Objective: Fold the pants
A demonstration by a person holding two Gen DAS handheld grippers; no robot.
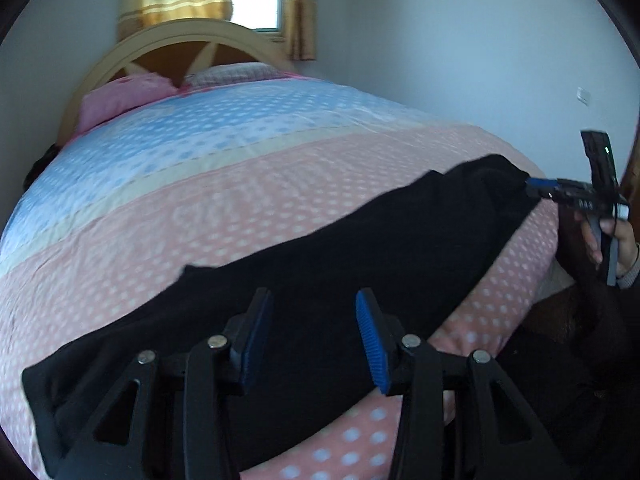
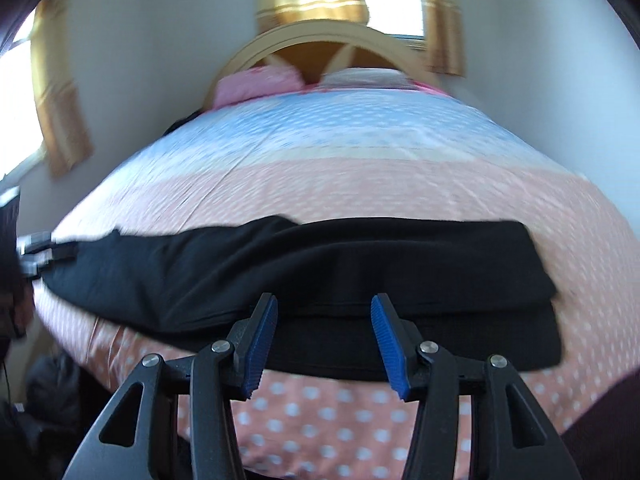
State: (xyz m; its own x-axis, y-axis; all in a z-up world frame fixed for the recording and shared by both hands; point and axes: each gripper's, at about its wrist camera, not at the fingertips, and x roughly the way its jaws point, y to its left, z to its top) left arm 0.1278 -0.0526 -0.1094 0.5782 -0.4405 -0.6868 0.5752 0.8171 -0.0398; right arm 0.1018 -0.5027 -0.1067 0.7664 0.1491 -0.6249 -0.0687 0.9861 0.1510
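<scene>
pants [image 2: 304, 264], black and soft-looking, lie stretched along the near edge of the bed [image 1: 280, 184], long axis running side to side across both grippers' lines of sight. in the right wrist view they look already doubled lengthwise: an upper layer sits on a lower one, with a straight seam-like step between them, and the squared-off end lies to the right. the other end tapers off toward the left.

left gripper [image 1: 312, 340] hangs just above the cloth near one end, its ribbed blue pads parted to a middling gap with nothing between them. right gripper [image 2: 318, 344] hangs over the near edge of the wider end, parted about the same, also empty. each hand is nearer its own end, so bringing one end over the other would be a sideways carry along that long axis, i'd judge.

the dotted bedspread [image 2: 360, 184], peach nearer and blue further, looks thin and smooth. pink pillow [image 1: 120, 96] and arched wooden headboard [image 1: 160, 36] stand well apart from the work.
</scene>
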